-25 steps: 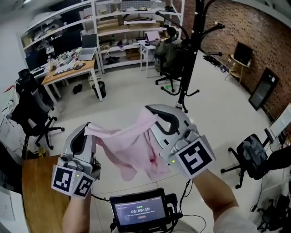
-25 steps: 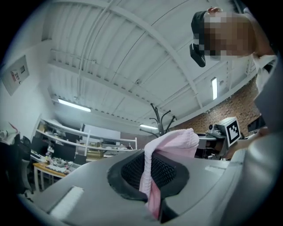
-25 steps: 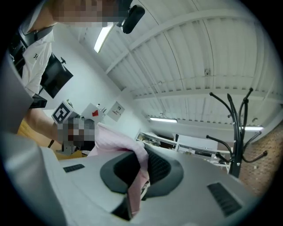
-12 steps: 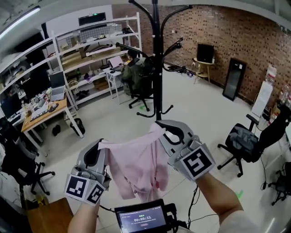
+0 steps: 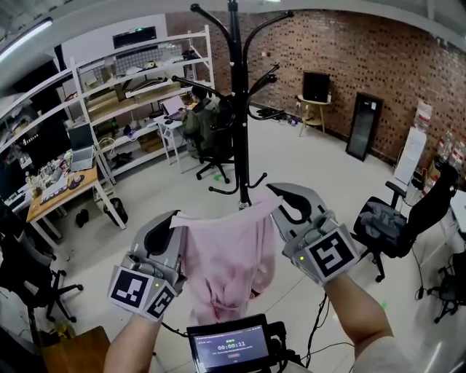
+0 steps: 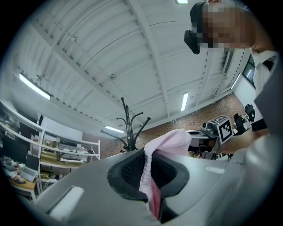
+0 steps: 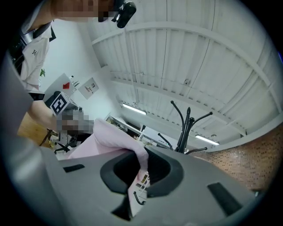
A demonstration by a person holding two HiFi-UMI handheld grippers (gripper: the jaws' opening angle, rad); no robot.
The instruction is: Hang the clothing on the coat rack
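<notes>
A pale pink garment (image 5: pixel 231 255) hangs stretched between my two grippers in the head view. My left gripper (image 5: pixel 173 222) is shut on its left top edge, the cloth (image 6: pixel 152 176) pinched between the jaws. My right gripper (image 5: pixel 278 201) is shut on the right top edge, where the pink cloth (image 7: pixel 132 152) and a white tag (image 7: pixel 139 185) sit between the jaws. The black coat rack (image 5: pixel 237 95) stands upright just beyond the garment, its curved hooks (image 5: pixel 205 13) spreading at the top. Both gripper views look up at the rack (image 6: pixel 129 128) (image 7: pixel 188 126) and the ceiling.
White shelving (image 5: pixel 138 80) and a wooden desk (image 5: pixel 58 193) stand at the left. A seated person (image 5: pixel 200 120) is behind the rack. A black office chair (image 5: pixel 389 222) stands at the right, another (image 5: pixel 22 269) at the left. A brick wall (image 5: pixel 364 65) runs along the back right. A small screen (image 5: pixel 229 346) sits below the garment.
The view has swung up and towards the coat rack, which now stands centred and closer. Both grippers kept hold of the pink garment and moved nearer the rack.
</notes>
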